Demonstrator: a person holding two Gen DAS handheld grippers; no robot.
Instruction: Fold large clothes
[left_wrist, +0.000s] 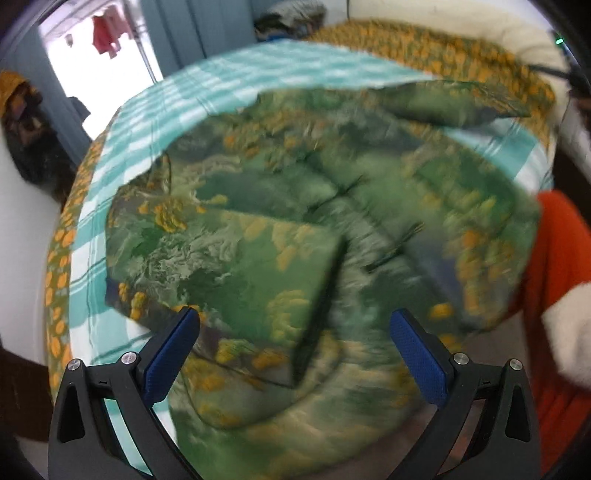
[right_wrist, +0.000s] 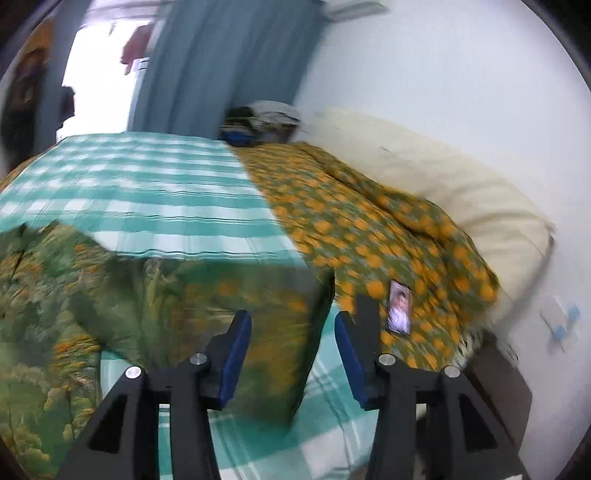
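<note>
Working over bed: teal checked sheet (right_wrist: 147, 177) atop orange-flowered cover (right_wrist: 388, 229), cream pillow (right_wrist: 461, 192) by white wall, blue curtain (right_wrist: 221, 62) behind. We see green printed garment (left_wrist: 295, 229) lying on sheet, partly folded, motion-blurred. Left gripper (left_wrist: 295, 332) fingers spread wide, empty. Right gripper (right_wrist: 293, 343) fingers apart beside garment's edge. Small photo card (right_wrist: 399, 307) on cover; detail unclear.

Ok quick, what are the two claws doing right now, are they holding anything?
Left claw: open, holding nothing, above the green patterned garment.
Right claw: open, holding nothing; the garment's edge shows between its blue fingers.
</note>
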